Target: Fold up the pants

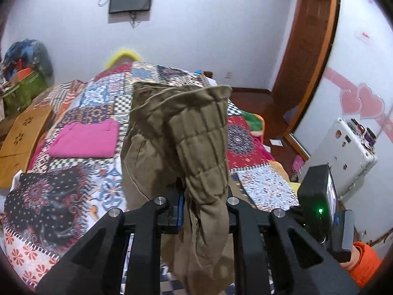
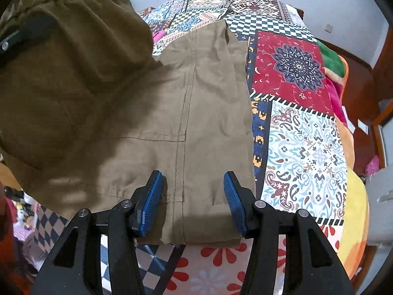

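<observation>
Khaki pants [image 2: 196, 103] lie on a patchwork bedspread [image 2: 302, 147]. My left gripper [image 1: 203, 209] is shut on the elastic waistband end of the pants [image 1: 196, 132] and holds it lifted above the bed; the cloth drapes over the fingers and hides the pads. That raised part fills the upper left of the right wrist view [image 2: 61, 61]. My right gripper [image 2: 194, 201] is open, its blue pads [image 2: 152, 201] on either side of the near end of the flat pants, not closed on it.
A folded pink garment [image 1: 84, 140] lies on the bedspread [image 1: 73, 196] to the left. A wooden board [image 1: 22, 137] sits at the bed's left edge. A white case [image 1: 343, 152] and a door frame [image 1: 307, 61] are on the right.
</observation>
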`<state>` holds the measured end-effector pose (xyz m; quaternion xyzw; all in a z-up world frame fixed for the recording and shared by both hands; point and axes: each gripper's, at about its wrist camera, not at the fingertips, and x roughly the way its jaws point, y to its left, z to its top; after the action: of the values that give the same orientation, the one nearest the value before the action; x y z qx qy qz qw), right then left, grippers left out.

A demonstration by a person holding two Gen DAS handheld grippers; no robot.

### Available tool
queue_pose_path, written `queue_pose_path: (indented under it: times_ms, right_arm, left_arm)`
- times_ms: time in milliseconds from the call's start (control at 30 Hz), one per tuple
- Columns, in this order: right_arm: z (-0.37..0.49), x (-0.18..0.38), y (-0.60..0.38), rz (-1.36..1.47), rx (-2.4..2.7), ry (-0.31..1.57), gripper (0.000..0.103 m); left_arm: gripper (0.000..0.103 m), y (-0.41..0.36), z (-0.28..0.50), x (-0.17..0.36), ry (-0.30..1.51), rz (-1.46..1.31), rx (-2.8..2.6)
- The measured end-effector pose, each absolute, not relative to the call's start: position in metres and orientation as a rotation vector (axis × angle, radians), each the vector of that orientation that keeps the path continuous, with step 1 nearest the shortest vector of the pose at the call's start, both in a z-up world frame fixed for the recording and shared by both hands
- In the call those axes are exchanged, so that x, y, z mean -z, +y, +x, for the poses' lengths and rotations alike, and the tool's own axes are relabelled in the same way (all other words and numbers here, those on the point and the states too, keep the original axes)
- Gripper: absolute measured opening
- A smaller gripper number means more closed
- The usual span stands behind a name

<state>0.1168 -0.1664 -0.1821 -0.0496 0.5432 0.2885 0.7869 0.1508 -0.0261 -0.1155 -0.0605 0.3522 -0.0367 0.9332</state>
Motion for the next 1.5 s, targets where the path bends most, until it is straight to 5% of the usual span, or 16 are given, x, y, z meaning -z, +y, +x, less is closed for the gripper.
queue_pose_path:
  times_ms: [633,800,867,1500]
  right_arm:
    - [0.106,0.135,-0.274,0.027,-0.380,1.020,0.048]
    - [0.104,0.134,-0.278,0.025,-0.357,1.009,0.048]
    - [0.102,0.131,-0.278,0.027,-0.352,1.003,0.048]
    - [0.098,0.151,-0.245,-0.010,-0.400,1.057,0.049]
  left_arm:
    - [0.017,-0.123,0.203,0.198,1.028,0.094,0.228]
    - [0.042,-0.128,0.198,0.203,1.074,0.104,0.250]
    - [0.065,-0.127,0.193,0.201,1.078,0.071,0.282]
    - [0.079,0.012,0.204,0.157,0.960,-0.076,0.025]
